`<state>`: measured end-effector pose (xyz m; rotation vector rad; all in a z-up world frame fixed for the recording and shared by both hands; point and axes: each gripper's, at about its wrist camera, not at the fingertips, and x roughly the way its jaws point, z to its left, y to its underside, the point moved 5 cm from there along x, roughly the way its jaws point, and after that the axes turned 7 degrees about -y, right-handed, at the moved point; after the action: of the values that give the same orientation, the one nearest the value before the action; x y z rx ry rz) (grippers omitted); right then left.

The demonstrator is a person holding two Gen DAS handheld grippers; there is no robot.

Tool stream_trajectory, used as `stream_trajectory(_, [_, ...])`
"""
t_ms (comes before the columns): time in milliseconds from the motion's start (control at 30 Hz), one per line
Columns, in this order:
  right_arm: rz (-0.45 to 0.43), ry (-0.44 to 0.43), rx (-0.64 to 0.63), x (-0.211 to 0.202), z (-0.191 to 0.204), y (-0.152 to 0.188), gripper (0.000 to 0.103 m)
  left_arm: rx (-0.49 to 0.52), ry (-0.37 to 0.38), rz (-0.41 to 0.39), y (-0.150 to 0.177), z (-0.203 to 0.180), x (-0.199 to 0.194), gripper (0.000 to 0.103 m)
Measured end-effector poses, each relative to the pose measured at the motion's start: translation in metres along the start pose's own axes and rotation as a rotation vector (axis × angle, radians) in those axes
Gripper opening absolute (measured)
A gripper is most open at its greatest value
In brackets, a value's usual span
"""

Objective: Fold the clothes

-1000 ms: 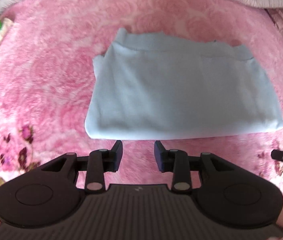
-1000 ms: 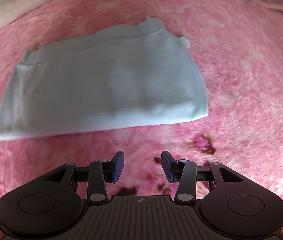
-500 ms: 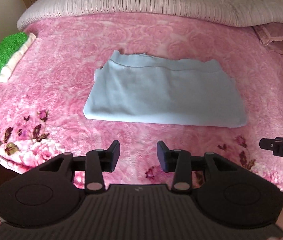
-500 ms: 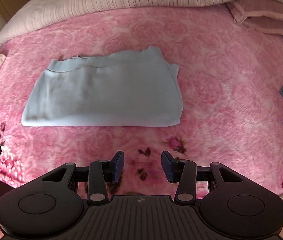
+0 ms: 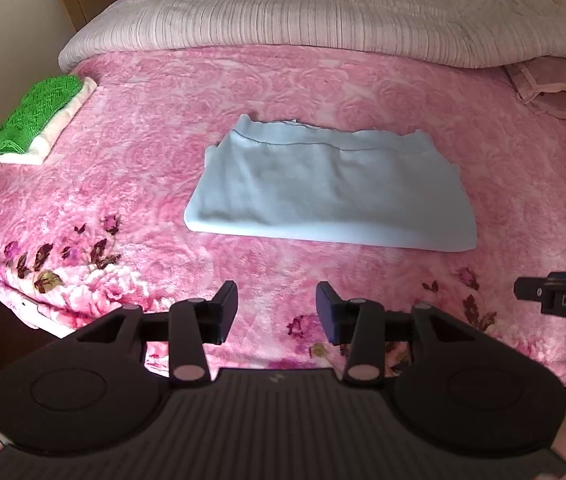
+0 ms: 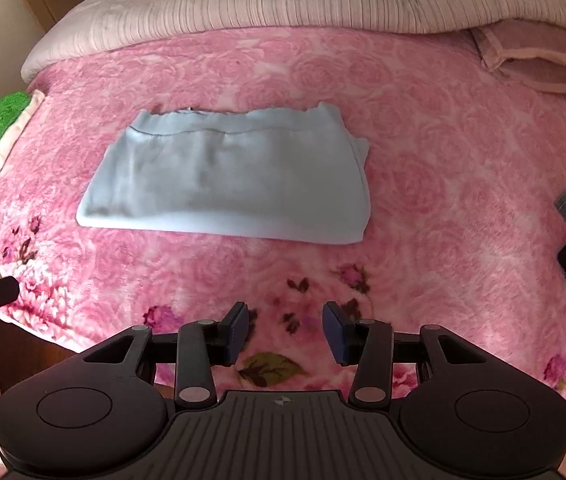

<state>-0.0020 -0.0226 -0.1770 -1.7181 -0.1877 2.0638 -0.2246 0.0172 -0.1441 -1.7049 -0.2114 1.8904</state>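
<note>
Left wrist view: my left gripper (image 5: 277,306) hangs released, jaws apart, nothing between them, above the near edge of the pink floral blanket (image 5: 155,152). The folded light-blue garment (image 5: 331,188) lies flat mid-bed, well apart from it. A green cloth (image 5: 37,118) rests on a white one by the far left edge.

Right wrist view: my right gripper (image 6: 285,332) likewise released and empty. Garment (image 6: 235,180) ahead, slightly left, untouched. Striped quilt (image 6: 303,0) behind it.

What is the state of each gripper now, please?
Left gripper: open, holding nothing, short of the folded blue garment.
Right gripper: open, holding nothing.
</note>
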Motion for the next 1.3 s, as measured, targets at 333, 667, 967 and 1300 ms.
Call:
stream_trajectory(333, [-0.037,0.005,-0.016,-0.025,0.008,-0.010,0.045,0.024,0.015,-0.019,-0.014,-0.001,-0.017,0.039])
stream_trajectory(667, [-0.041,0.005,-0.043,-0.027,0.017,-0.022,0.045,0.006,0.005,-0.019,-0.021,0.014,-0.020,0.039])
stream_trajectory(967, [-0.006,-0.003,-0.071,-0.010,0.033,-0.025,0.045,-0.027,0.002,0.027,-0.016,0.037,-0.003,0.039])
stream_trajectory(1300, [-0.028,-0.004,0.057,0.017,0.032,-0.060,0.045,0.003,0.081,0.031,-0.054,0.065,0.039,0.039])
